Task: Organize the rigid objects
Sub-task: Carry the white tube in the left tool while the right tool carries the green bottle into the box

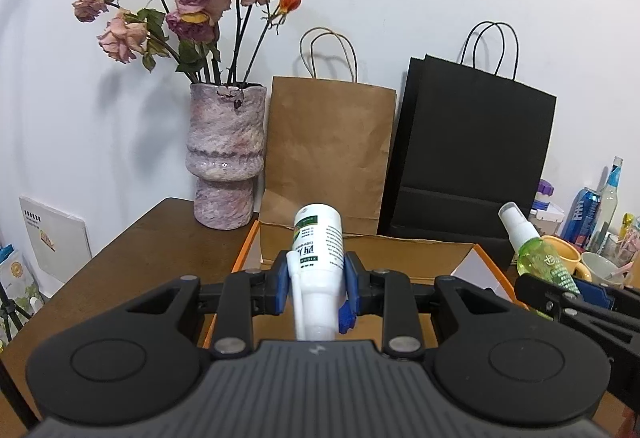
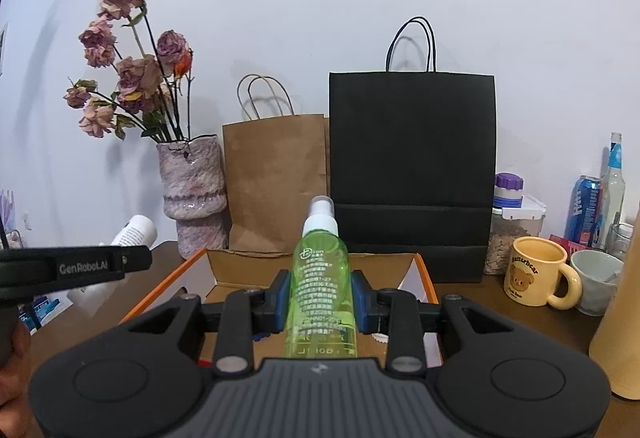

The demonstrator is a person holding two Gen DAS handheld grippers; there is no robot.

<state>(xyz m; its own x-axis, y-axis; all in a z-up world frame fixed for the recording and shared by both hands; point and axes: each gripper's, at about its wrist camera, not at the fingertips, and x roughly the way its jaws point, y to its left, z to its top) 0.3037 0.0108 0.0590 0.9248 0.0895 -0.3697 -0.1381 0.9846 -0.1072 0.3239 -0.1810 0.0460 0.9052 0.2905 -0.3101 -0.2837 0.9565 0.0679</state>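
Note:
My left gripper (image 1: 316,288) is shut on a white bottle (image 1: 318,254) with green print, held base-forward above an open cardboard box (image 1: 400,250) with orange edges. My right gripper (image 2: 320,302) is shut on a green spray bottle (image 2: 322,278) with a white nozzle, held above the same box (image 2: 312,266). The green bottle also shows at the right of the left wrist view (image 1: 540,250). The white bottle shows at the left of the right wrist view (image 2: 134,232), behind the left gripper's arm.
A brown table (image 1: 132,250) holds a pink vase (image 1: 226,153) of dried roses, a brown paper bag (image 1: 328,153) and a black paper bag (image 2: 412,173) against the wall. At right stand a yellow bear mug (image 2: 536,274), a pale cup (image 2: 596,278), a blue can (image 2: 584,209), a jar and bottles.

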